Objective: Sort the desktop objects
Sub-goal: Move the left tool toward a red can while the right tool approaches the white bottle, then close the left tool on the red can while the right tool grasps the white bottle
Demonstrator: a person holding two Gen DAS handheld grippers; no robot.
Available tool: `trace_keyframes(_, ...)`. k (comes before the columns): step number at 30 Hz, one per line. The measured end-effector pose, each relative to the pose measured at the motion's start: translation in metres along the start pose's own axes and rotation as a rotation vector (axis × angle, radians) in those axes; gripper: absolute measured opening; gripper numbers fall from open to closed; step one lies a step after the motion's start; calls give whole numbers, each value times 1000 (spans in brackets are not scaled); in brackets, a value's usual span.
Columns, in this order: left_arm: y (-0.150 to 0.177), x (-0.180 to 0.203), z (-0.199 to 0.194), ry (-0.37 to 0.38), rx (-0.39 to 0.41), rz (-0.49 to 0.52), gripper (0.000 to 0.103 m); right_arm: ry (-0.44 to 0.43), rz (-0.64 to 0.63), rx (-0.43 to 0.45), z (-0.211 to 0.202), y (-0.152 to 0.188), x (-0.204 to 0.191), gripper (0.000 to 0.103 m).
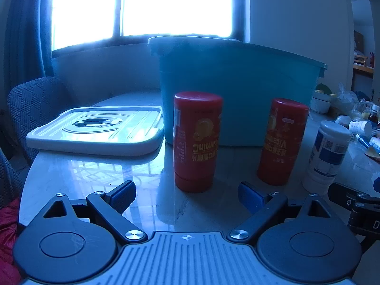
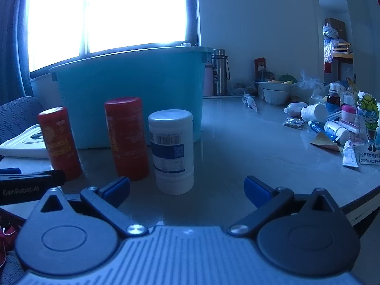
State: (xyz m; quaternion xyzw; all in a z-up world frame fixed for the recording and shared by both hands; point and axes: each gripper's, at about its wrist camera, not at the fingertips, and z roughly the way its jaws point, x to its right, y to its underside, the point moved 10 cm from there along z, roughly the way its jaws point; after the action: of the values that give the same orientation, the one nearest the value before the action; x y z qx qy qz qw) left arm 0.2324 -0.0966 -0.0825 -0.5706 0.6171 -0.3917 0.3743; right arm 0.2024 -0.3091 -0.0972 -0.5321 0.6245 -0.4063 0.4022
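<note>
Two red vitamin C bottles stand upside down on the table before a teal bin point(image 1: 237, 90). The left one point(image 1: 196, 141) is just ahead of my open, empty left gripper point(image 1: 187, 197); the other point(image 1: 282, 141) stands to its right. A white bottle with a blue label point(image 1: 329, 156) stands further right. In the right wrist view, the white bottle point(image 2: 171, 150) is just ahead of my open, empty right gripper point(image 2: 187, 190), with the red bottles point(image 2: 127, 137) point(image 2: 59, 142) to its left and the bin point(image 2: 133, 95) behind.
The bin's white lid point(image 1: 99, 128) lies flat left of the bin. Several medicine bottles, tubes and packets point(image 2: 332, 123) clutter the table's right side, with bowls point(image 2: 275, 92) and a steel flask point(image 2: 219, 71) behind. A grey chair point(image 1: 30, 99) stands at the left.
</note>
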Motion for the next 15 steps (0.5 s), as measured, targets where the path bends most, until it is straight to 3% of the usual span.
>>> trace_keyframes(15, -14, 5, 47, 20, 13, 10, 92, 0, 3, 11, 47, -12, -1, 103)
